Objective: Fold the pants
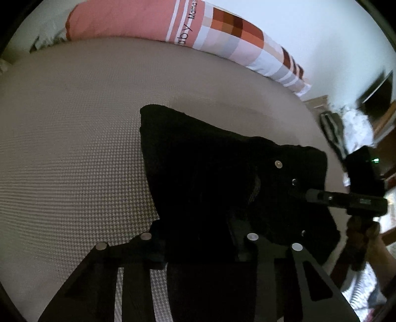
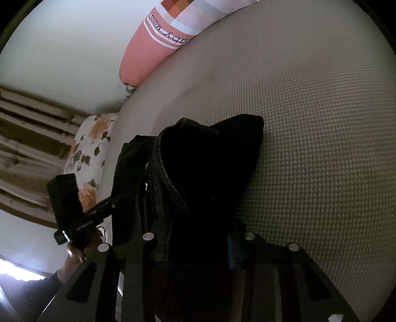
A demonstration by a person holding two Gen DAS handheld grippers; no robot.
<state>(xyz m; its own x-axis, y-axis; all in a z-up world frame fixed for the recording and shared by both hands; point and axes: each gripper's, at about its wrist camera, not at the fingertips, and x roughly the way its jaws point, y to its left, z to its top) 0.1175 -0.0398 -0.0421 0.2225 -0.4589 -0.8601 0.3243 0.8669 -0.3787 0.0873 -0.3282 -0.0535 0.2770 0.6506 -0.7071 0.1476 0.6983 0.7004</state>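
Readable text: only on the pillow.
Pink-and-checked pillow [image 1: 188,27] carries dark lettering between its white stripes: "aby" large, "Mama" smaller beside it, both cut off. Same print shows on it in right wrist view [image 2: 158,37]. Lettering on the other gripper's body too blurred to read.

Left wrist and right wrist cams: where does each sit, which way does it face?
Left wrist: on the left gripper, facing along its fingers over black pants on the mattress; right gripper shows.
Right wrist: on the right gripper, facing the pants; left gripper and hand show.
Shared: pants, mattress, pink pillow.
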